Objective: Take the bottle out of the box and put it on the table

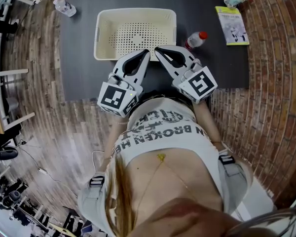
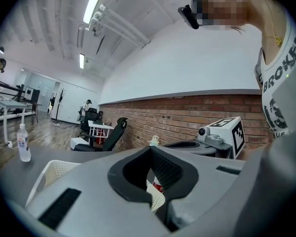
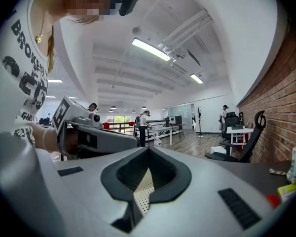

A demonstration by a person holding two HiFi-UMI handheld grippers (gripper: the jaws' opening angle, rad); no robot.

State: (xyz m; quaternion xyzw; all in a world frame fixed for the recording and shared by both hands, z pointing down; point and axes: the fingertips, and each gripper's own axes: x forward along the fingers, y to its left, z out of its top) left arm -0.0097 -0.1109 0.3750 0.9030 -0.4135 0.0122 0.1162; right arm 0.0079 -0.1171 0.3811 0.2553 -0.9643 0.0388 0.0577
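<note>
A dark table [image 1: 79,58] stands on a wood floor beside a brick wall. You hold both tools about level and close to your body, side by side, their tips angled toward each other at the near rim of the box [image 1: 136,11]. The left tool [image 1: 147,52] is closed and empty, and so is the right tool [image 1: 157,50]. The bottle [image 1: 196,40] lies on the table just right of the box, near the right tool's tip but apart from it.
</note>
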